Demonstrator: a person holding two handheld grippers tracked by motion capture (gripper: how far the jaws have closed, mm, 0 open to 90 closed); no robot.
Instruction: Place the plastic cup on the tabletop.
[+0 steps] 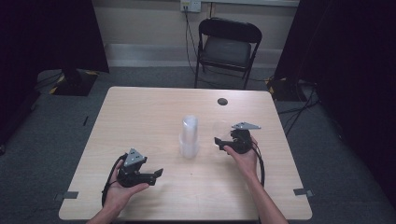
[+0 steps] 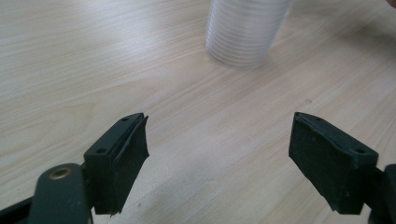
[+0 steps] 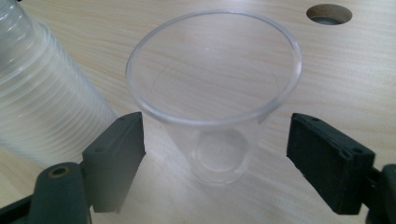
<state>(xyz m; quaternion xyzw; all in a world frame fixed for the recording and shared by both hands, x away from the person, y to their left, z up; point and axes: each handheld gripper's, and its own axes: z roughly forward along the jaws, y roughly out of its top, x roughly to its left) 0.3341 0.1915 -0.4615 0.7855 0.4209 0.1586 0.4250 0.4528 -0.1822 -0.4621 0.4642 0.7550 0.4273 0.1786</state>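
Surface (image 1: 154,112): pale wood-grain top, a round cable hole (image 1: 222,101) sitting near its far right edge.
Cup stack (image 1: 189,136): clear plastic cups nested into a tall column, standing upright at the middle of the surface; in the left claw view its ribbed base (image 2: 243,35) is showing at the top, ahead of the jaws.
Single cup (image 3: 215,107): clear, upright, mouth up, standing on the surface just right of the stack in the high view (image 1: 220,133); in the right claw view the stack (image 3: 42,102) is leaning into frame at its left.
Right claw (image 3: 215,158): jaws standing open, one on either side of the single cup; neither pad is pressing on the wall, a gap is showing on both sides. In the high view the right hand (image 1: 245,156) is holding the claw (image 1: 219,141) low by the cup.
Left claw (image 2: 217,158): jaws spread wide with only bare wood between them, gripping nothing. In the high view the left hand (image 1: 122,189) is resting it (image 1: 158,173) on the near left part of the surface, well apart from the stack.
Background: a black folding chair (image 1: 227,49) is standing beyond the far edge, on grey carpet.
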